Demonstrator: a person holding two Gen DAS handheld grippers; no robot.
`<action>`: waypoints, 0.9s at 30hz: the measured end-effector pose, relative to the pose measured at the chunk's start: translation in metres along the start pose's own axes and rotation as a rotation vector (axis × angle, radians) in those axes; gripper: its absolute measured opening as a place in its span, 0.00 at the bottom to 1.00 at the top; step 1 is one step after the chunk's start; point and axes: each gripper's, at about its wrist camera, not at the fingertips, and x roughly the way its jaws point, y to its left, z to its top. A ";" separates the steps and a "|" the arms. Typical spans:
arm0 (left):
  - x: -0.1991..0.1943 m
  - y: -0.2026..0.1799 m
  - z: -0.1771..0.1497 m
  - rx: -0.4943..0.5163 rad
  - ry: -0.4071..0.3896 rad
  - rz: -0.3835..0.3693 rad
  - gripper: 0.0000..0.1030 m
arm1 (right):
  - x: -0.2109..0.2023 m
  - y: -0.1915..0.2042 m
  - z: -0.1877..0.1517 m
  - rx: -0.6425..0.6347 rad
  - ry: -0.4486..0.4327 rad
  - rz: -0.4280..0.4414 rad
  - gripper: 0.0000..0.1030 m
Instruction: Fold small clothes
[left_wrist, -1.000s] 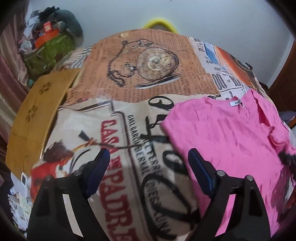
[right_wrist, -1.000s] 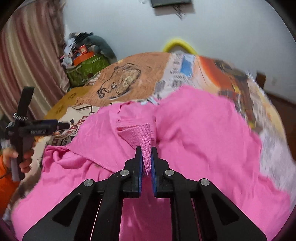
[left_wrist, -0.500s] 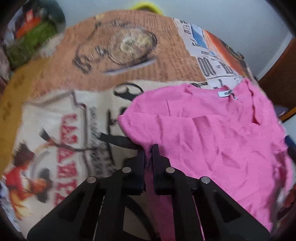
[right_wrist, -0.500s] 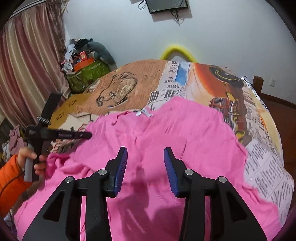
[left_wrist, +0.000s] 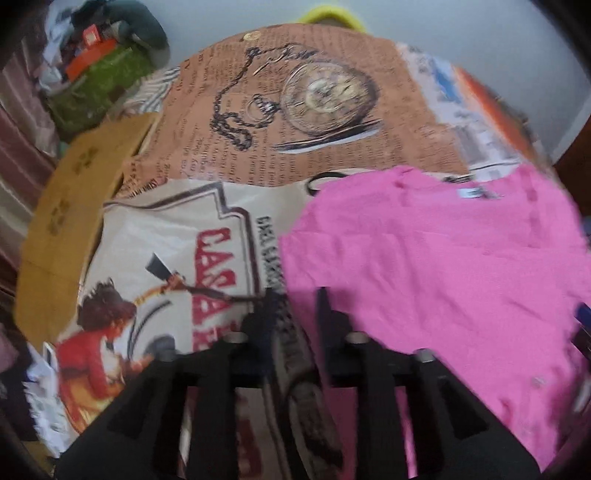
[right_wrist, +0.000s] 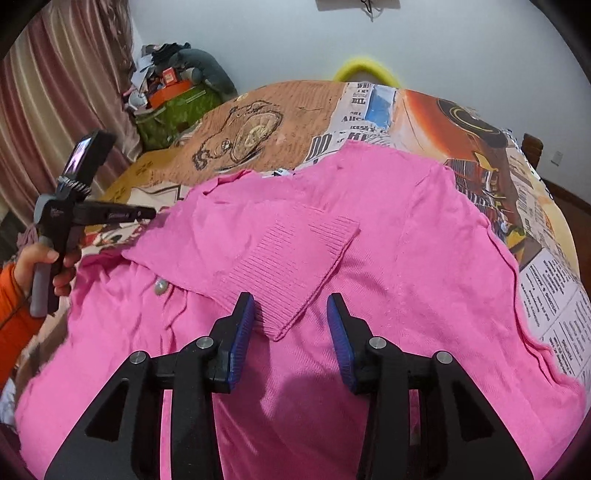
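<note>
Right wrist view caught what the left missed: pink sweater's (right_wrist: 369, 229) sleeve (right_wrist: 295, 258) folded across, right tongs (right_wrist: 291, 332) spread; left tongs (left_wrist: 293, 314) parted, empty.

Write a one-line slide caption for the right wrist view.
Open right gripper hovers over a pink sweater, its sleeve folded across the front.

A printed collage bedspread (right_wrist: 424, 122) covers the bed. Beyond its far left corner sits a green bag (right_wrist: 173, 110) heaped with clutter, striped curtains (right_wrist: 62, 92) beside it. A yellow ring (right_wrist: 364, 70) peeks over the far edge.
</note>
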 end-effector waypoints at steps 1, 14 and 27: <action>-0.009 0.000 -0.004 0.006 -0.019 -0.010 0.48 | -0.004 0.002 0.003 -0.009 -0.014 -0.006 0.36; -0.021 -0.004 -0.076 0.141 -0.032 0.055 0.65 | 0.022 0.016 0.005 -0.004 0.019 0.014 0.36; -0.082 0.006 -0.103 0.120 -0.064 0.081 0.73 | -0.050 -0.001 -0.027 0.063 0.051 -0.050 0.36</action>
